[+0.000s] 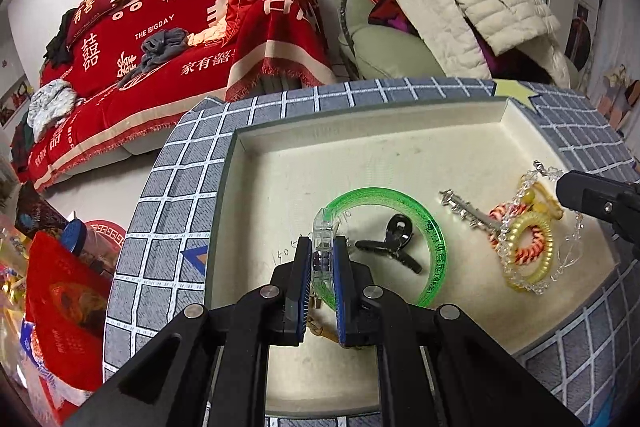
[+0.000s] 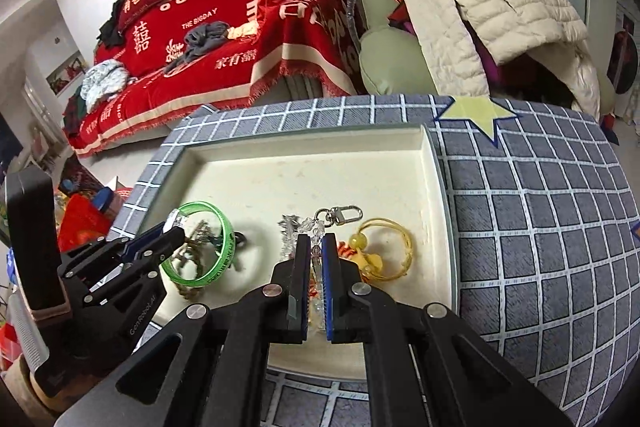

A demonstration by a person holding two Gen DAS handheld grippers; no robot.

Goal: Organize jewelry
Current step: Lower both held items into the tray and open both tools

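Left wrist view: the left gripper (image 1: 322, 259) pinches the green bangle (image 1: 424, 223) at its clear clasp, inside the cream tray (image 1: 360, 143). Ahead-right, the right gripper (image 2: 315, 251) nips the crystal bead chain (image 2: 310, 227). Lift each slowly, lest coils snag.

I see a green bracelet (image 1: 434, 247) of shiny see-through plastic, a glossy black hair clip (image 1: 394, 241), and a chain of clear beads (image 1: 516, 223) that look like glass or plastic. The tray (image 1: 360, 151) is cream, matt and a bit stained, on a soft grey checked cloth (image 2: 540, 227). My black jaws look like matt plastic with ridged blue pads (image 1: 306, 279) and shiny metal pins.
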